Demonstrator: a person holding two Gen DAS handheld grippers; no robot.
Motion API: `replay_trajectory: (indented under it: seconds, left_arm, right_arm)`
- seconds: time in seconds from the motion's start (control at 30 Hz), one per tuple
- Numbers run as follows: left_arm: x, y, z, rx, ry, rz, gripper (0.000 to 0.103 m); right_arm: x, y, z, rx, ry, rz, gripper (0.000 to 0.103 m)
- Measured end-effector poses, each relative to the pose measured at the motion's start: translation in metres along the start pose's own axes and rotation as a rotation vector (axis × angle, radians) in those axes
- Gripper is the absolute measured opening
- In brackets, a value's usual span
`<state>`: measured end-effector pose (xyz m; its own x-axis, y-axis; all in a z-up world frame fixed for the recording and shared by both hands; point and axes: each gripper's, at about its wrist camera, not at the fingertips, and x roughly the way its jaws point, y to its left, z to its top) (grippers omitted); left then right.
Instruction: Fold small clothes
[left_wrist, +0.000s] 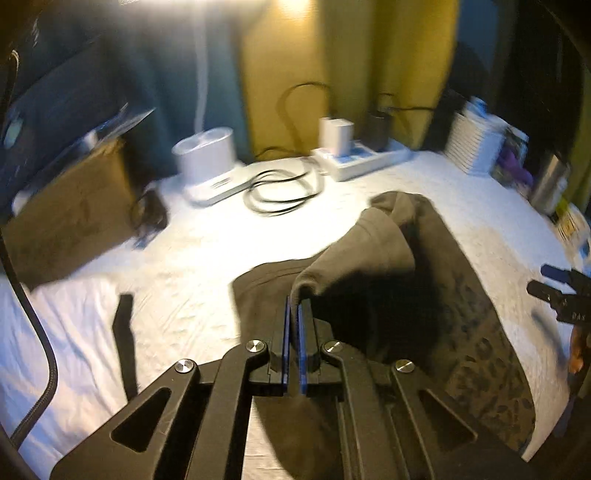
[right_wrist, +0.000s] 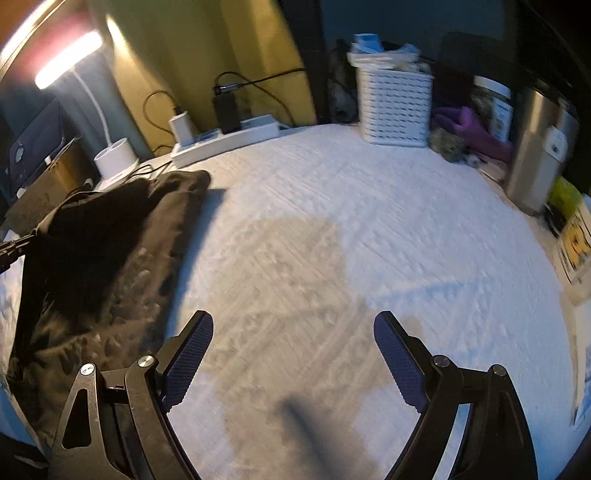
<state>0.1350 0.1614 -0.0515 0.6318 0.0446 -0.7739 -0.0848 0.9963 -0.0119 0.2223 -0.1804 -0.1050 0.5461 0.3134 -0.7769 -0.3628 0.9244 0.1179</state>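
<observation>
A dark olive-brown small garment (left_wrist: 424, 266) with a printed pattern lies on the white bedsheet (left_wrist: 184, 258). My left gripper (left_wrist: 294, 306) is shut on a fold of the garment and lifts that edge above the rest of the cloth. In the right wrist view the same garment (right_wrist: 110, 251) lies at the left. My right gripper (right_wrist: 293, 328) is open and empty over bare sheet (right_wrist: 369, 221), to the right of the garment. It also shows at the right edge of the left wrist view (left_wrist: 557, 284).
At the back stand a white lamp base (left_wrist: 207, 155), a coiled black cable (left_wrist: 280, 188), a power strip with chargers (left_wrist: 362, 155), a cardboard box (left_wrist: 70, 206), a white basket (right_wrist: 395, 107) and a steel canister (right_wrist: 539, 140). A black strap (left_wrist: 123, 339) lies on the sheet at the left.
</observation>
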Motion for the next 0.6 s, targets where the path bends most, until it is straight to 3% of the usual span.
replay_trajectory:
  seconds: [0.27,0.37,0.43,0.5,0.6]
  left_arm:
    - [0.042,0.038,-0.012,-0.18,0.082,-0.085,0.004]
    - [0.031,0.045,-0.012,-0.215,0.057,-0.079,0.006]
    - [0.021,0.045,-0.007,-0.22,0.012,-0.051,0.019]
    - [0.009,0.043,-0.001,-0.224,-0.035,-0.061,0.042]
    - [-0.002,0.028,0.009,-0.187,-0.076,-0.113,0.046]
  right_arm:
    - [0.029,0.045,0.025,-0.098,0.043,0.054,0.09]
    - [0.037,0.056,0.027,-0.129,0.057,0.062,0.09]
    - [0.042,0.061,0.029,-0.145,0.066,0.065,0.09]
    - [0.044,0.064,0.031,-0.152,0.072,0.065,0.09]
    - [0.045,0.067,0.035,-0.158,0.069,0.064,0.09]
